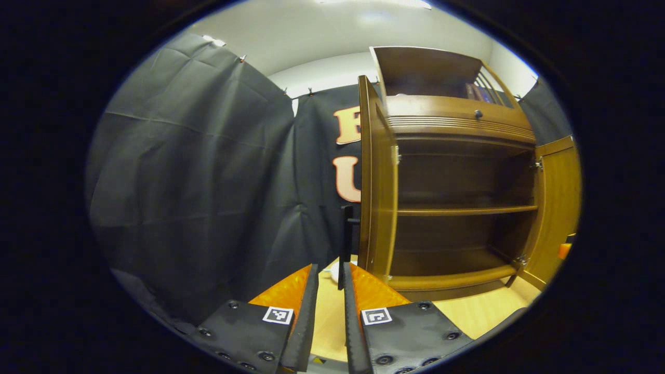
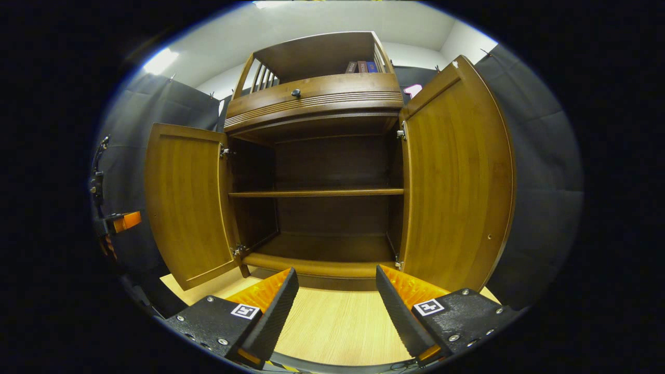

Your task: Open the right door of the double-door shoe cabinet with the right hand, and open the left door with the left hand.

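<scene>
Left claw (image 1: 331, 291): two flat, wedge-shaped fingers, each with a ribbed inner face. Each finger sits on a dark matte mounting plate with round screw heads along its edges and a small square black-and-white fiducial tag near the finger base.

Right claw (image 2: 336, 301): same build, with serrated inner faces on the fingers, textured outer faces, a dark plate with screws at the corners, and one square tag per side.
</scene>
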The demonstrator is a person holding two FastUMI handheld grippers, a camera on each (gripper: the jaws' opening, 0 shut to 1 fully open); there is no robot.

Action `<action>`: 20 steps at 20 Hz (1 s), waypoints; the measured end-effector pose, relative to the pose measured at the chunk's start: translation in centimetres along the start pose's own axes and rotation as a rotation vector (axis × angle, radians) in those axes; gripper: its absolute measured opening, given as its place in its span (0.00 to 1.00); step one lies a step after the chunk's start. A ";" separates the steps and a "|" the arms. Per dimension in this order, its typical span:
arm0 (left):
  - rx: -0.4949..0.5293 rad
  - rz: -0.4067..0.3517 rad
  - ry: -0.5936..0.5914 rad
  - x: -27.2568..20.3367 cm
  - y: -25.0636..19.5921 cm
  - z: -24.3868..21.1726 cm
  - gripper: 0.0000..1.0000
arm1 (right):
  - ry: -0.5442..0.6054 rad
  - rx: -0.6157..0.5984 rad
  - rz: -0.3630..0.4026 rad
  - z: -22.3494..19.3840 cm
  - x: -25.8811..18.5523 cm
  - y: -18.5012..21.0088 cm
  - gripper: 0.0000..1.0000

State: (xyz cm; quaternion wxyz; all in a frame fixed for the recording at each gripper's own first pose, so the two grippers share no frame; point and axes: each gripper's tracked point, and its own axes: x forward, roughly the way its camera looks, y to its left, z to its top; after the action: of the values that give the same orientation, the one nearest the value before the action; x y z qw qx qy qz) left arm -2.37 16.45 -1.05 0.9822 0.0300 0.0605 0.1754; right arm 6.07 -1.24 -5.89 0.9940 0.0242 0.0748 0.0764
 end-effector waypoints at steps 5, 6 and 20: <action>-0.033 -0.152 -0.023 0.5 -7.1 1.3 0.31 | -0.012 -0.003 -0.025 0.4 -0.9 -0.8 0.96; -0.043 -0.176 -0.024 0.6 -8.3 1.3 0.36 | -0.015 -0.004 -0.031 0.6 -1.1 -0.9 0.95; -0.087 -0.427 0.026 -0.7 -20.1 -1.4 0.72 | -0.066 0.005 -0.098 2.2 -3.5 -2.7 0.98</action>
State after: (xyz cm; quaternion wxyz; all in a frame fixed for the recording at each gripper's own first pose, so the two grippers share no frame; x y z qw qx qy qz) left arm 3.65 -2.55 -3.93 0.9965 -0.0280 0.0706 -0.0339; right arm 3.44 -4.54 -3.33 0.9984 0.0258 0.0431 0.0267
